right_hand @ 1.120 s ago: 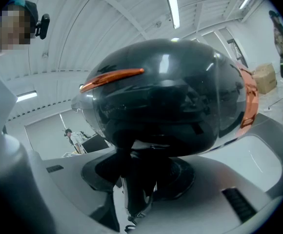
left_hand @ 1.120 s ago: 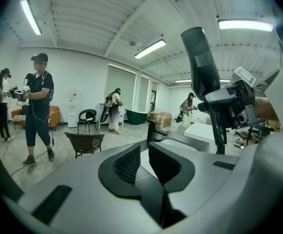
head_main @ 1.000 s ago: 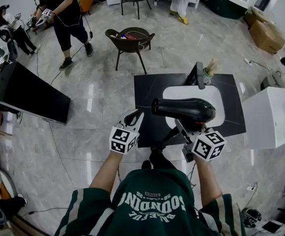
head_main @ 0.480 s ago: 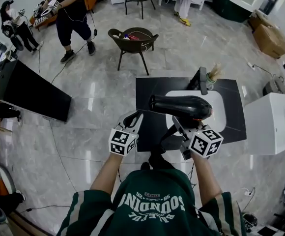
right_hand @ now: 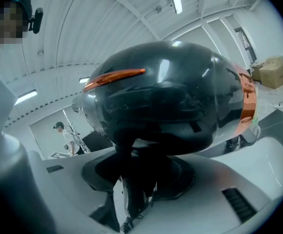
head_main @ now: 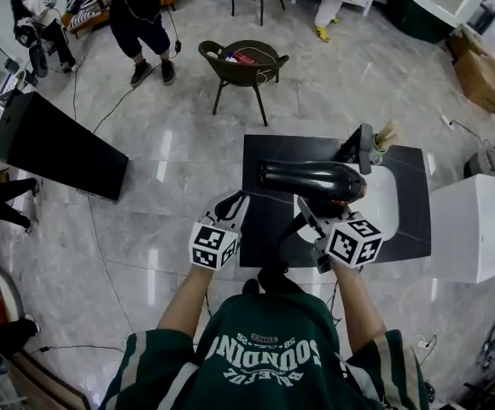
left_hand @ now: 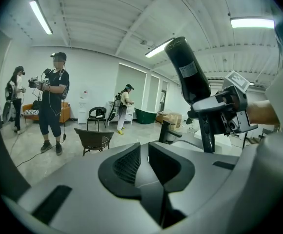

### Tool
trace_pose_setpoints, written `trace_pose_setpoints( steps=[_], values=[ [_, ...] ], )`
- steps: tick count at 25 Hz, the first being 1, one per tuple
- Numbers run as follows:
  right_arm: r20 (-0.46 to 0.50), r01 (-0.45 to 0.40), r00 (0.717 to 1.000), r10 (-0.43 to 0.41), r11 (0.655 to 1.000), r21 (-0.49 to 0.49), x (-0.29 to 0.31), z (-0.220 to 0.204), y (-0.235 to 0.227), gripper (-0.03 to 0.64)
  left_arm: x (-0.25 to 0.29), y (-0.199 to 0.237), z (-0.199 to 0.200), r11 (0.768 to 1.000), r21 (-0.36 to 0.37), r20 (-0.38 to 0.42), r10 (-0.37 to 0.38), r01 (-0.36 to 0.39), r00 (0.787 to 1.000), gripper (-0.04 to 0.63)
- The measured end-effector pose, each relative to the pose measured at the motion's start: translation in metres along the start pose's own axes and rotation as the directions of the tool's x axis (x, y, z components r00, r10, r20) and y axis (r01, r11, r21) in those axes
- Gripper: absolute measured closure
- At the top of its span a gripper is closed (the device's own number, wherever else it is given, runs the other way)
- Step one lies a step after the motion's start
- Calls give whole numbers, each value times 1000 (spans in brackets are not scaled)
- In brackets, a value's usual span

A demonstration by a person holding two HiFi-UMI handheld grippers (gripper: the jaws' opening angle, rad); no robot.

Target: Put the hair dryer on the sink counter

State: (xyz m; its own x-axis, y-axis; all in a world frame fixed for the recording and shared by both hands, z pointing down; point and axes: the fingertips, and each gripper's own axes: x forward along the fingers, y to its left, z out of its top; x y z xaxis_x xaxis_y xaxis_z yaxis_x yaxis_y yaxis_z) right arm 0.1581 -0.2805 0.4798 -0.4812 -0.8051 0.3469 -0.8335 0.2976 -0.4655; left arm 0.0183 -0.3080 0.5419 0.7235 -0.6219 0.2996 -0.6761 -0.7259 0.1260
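Note:
The black hair dryer [head_main: 311,180] with an orange trim ring hangs level above the black sink counter [head_main: 264,178], nozzle pointing left, partly over the white basin [head_main: 394,199]. My right gripper [head_main: 303,222] is shut on its handle from below; in the right gripper view the dryer's body [right_hand: 166,101] fills the frame above the jaws [right_hand: 136,179]. My left gripper [head_main: 235,203] hovers at the counter's front left edge, shut with nothing in it [left_hand: 149,155]. From the left gripper view the dryer [left_hand: 188,77] stands up in the right gripper [left_hand: 224,113].
A black faucet [head_main: 363,148] and a cup of brushes [head_main: 386,133] stand at the basin's far side. A white cabinet [head_main: 478,216] is right of the counter. A brown chair [head_main: 243,62] is beyond it, a black slanted panel [head_main: 55,148] to the left, people further back.
My right gripper has carried the dryer a little left and lower over the counter. My left gripper has shifted slightly toward the counter's edge. The head view has swung.

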Motion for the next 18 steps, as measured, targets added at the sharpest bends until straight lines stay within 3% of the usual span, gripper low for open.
trace_pose_setpoints(
  steps=[18],
  values=[
    [-132,-8,991,1,999,-51,67,-9,-39,424,20,31,-10,997,-53,-27,61,-62,998,534]
  ],
)
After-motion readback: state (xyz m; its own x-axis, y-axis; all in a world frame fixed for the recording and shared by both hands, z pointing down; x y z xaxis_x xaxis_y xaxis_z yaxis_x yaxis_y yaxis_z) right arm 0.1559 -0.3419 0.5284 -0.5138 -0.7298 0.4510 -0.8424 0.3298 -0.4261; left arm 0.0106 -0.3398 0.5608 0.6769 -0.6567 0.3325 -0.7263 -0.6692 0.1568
